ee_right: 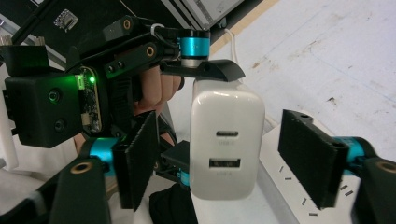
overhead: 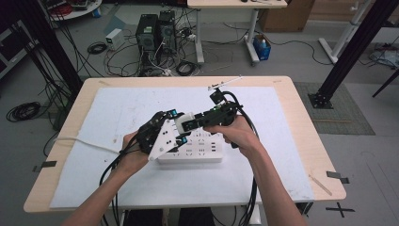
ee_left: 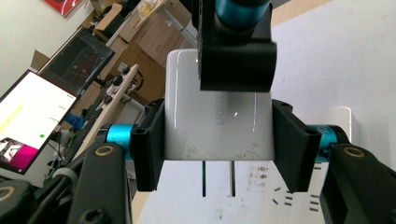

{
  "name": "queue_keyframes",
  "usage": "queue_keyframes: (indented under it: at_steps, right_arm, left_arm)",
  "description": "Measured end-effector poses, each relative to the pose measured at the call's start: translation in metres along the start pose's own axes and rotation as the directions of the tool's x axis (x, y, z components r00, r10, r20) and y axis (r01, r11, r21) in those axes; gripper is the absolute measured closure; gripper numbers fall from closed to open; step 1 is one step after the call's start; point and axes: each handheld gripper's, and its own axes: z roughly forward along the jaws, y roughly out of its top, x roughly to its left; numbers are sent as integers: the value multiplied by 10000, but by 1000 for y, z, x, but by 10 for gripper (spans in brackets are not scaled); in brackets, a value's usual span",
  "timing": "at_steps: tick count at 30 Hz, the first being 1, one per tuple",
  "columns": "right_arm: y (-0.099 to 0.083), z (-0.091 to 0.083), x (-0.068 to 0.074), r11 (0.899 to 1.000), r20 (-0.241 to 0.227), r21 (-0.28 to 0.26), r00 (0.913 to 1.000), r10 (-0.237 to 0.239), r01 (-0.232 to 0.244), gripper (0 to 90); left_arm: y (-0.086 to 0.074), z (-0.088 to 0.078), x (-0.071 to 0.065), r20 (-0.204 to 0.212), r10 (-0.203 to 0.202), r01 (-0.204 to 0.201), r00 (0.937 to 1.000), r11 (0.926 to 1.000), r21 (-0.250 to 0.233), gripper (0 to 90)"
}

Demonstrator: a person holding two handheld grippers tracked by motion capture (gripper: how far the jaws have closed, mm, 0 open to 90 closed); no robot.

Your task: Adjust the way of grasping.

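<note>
A glossy white USB wall charger [ee_left: 217, 119], two prongs down, hangs above a white power strip [overhead: 190, 155], clamped in the left gripper [ee_left: 217, 140]. The right gripper [ee_right: 233, 163] brackets it, pads not touching.

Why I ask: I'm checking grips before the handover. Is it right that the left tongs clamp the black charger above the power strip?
Wrong colour. The charger is white, as the left gripper view shows. The left tongs do clamp it above the power strip.

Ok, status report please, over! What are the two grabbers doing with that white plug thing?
Left gripper clamped on white charger. Right gripper open around it, pads not touching. Prongs above power strip. Nothing in the way.
</note>
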Motion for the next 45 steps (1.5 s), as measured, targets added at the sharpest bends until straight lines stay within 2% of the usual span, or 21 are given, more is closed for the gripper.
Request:
queue_keyframes:
  at_steps: [10, 15, 20, 22, 23, 28, 32, 34, 39, 41, 45]
  right_arm:
    - [-2, 0, 0, 9999, -24, -139, 10000, -64, 63, 457]
    - [-4, -2, -1, 9992, 57, -390, 9999, -105, 107, 542]
    - [-4, -1, 0, 9989, -136, -458, 9998, -119, 113, 604]
    - [-4, 0, 0, 9990, -162, -423, 9997, -168, 161, 612]
    - [-5, 0, 0, 9991, -162, -427, 9998, -70, 63, 614]
    - [-6, 0, -2, 9987, -310, -486, 9995, 104, -119, 621]
    - [-7, 1, -3, 9980, -327, -558, 9991, 280, -298, 622]
    - [-8, 2, -5, 9976, -314, -630, 9991, 275, -295, 623]
    - [-9, 0, -5, 9975, -196, -649, 9995, 257, -269, 623]
    - [-9, -2, -6, 9964, -126, -794, 9995, 272, -282, 623]
    - [-10, -10, -7, 9938, -12, -1060, 9995, 324, -324, 623]
  left_arm:
    - [2, 0, -2, -56, 188, -189, 9998, 9998, -51, 425]
    - [0, -2, 0, -63, 30, -31, 10000, 10000, -69, 425]
    - [0, -2, 0, -2, 165, -165, 9999, 9998, -112, 425]
    - [0, -1, -1, -10, 119, -119, 9999, 9999, -74, 425]
    - [0, -1, 0, -10, 228, -228, 9997, 9997, -59, 425]
    - [-1, -2, 0, 9, 266, -266, 9996, 9996, -84, 425]
    - [-2, 0, 1, 164, 144, -143, 9998, 9999, -76, 423]
    - [-3, 0, 3, 216, 213, -211, 9995, 9997, -97, 423]
    - [-4, -1, 4, 424, 1, 11, 9991, 9996, -281, 359]
    - [-5, -1, 5, 334, 6, 1, 9994, 9998, -206, 312]
    - [-10, -2, 9, 673, -420, 418, 9969, 9991, 29, 281]
